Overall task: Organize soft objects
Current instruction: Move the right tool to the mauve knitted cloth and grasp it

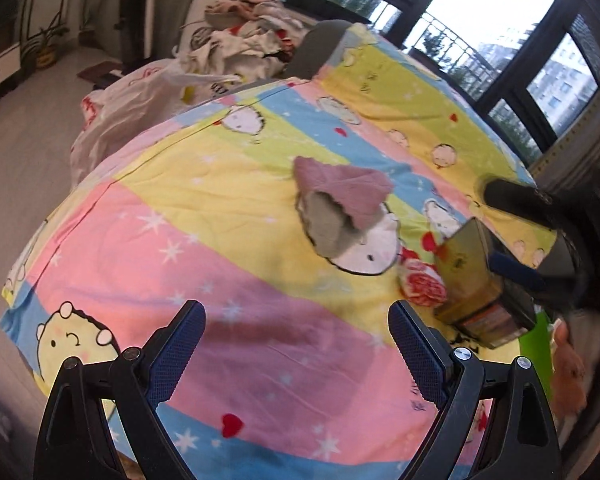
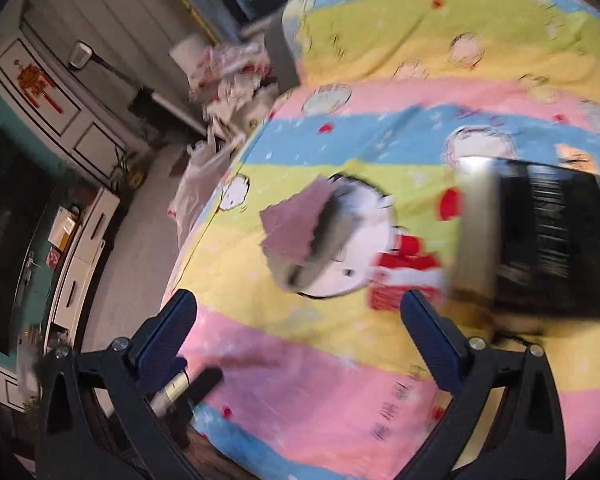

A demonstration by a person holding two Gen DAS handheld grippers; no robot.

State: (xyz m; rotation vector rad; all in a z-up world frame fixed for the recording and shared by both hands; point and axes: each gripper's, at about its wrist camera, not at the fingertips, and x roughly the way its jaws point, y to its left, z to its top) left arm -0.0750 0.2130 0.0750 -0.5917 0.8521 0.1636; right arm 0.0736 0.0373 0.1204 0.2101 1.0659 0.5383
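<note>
Left wrist: left gripper (image 1: 296, 332) fingers wide, empty.
Right gripper (image 2: 300, 320): wide, empty.
Cloth (image 1: 342, 210): mid-bed (image 1: 148, 240), beside box (image 1: 480, 280).

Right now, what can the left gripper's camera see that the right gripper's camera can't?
Only the left wrist view shows the big windows with buildings outside, and a pink plush toy at the right edge. Only the right wrist view shows the white cabinets and a red hanging ornament on the wall. Both show the colourful cartoon bedsheet, the pink and grey cloth lying on it, the box beside it, and the pile of clothes at the far end. Each view shows its own open gripper, left gripper and right gripper, holding nothing.
</note>
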